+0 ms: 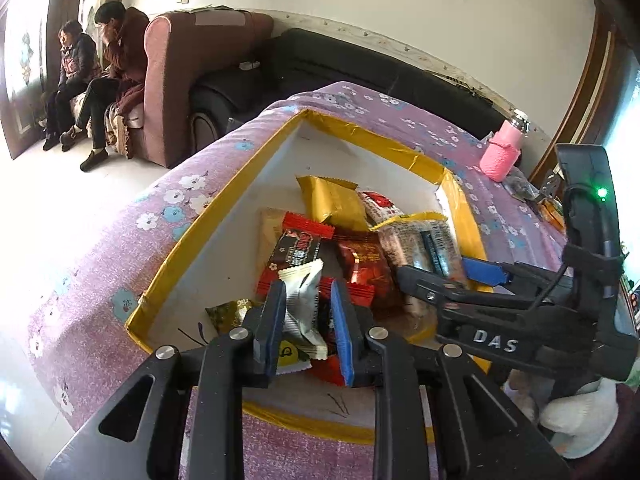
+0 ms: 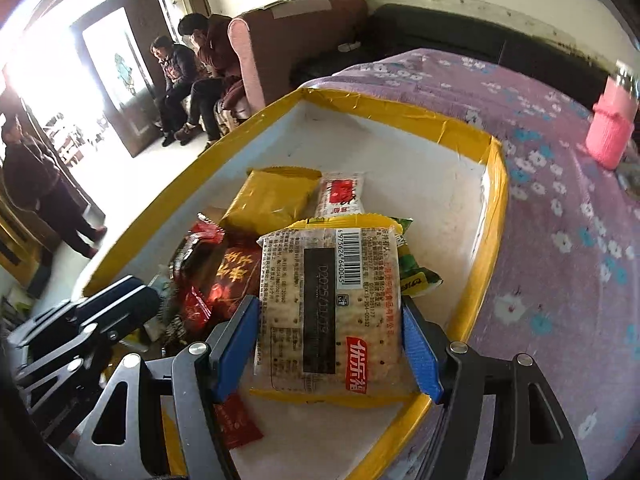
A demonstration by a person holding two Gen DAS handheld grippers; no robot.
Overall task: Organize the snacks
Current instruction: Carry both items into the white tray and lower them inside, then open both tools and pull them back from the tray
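Up close, left gripper (image 1: 306, 300): blue pads nearly together, pinched on a small white-and-grey sachet (image 1: 302, 304) that stands upright between them, its crimped top poking above the fingertips. Sachet hangs over the near end of the snack pile, above a red-and-black wrapper (image 1: 294, 254).

Right gripper (image 2: 330, 344): jaws about half spread, blue pads (image 2: 236, 344) set against both long edges of a clear cracker pack (image 2: 328, 304) with yellow ends, barcode side up. Pack is held, and lies lengthwise along the fingers. Whether it rests on the pile or is lifted clear, cannot tell.

Both grippers sit over a shallow white tray with yellow taped rim (image 2: 486, 240). Inside it: a gold packet (image 2: 272, 198) toward the far side, a white-and-red sachet (image 2: 340, 194) just beside it, a dark red packet with gold characters (image 2: 234, 276) left of the cracker pack, a green wrapper (image 2: 412, 268) peeking out from under the pack's right edge.

Tray rests on a purple floral cloth (image 2: 560, 220). Pink knitted bottle (image 1: 502, 156) stands on the cloth, well apart from the tray. Behind: armchair, black sofa, two seated people.
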